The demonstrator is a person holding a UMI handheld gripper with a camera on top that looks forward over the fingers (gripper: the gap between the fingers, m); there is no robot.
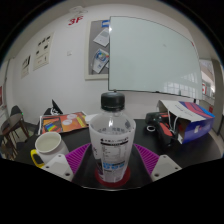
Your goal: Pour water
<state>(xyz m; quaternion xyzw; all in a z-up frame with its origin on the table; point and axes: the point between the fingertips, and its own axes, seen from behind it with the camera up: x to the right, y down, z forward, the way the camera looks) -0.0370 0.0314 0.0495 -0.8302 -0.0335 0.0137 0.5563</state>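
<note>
A clear plastic water bottle (112, 135) with a black cap and a white label stands upright between my fingers. My gripper (112, 168) is shut on the bottle, with the magenta pads (80, 160) pressing on its lower sides. A white mug (45, 152) stands on the dark table (70, 140) to the left of the fingers, apart from the bottle. The bottle's base is hidden low between the fingers.
A colourful box (64, 123) lies on the table behind the mug. A white and blue box (190, 115) and dark items (155, 126) sit to the right. A whiteboard (150, 55) hangs on the far wall. A chair (14, 125) stands at the far left.
</note>
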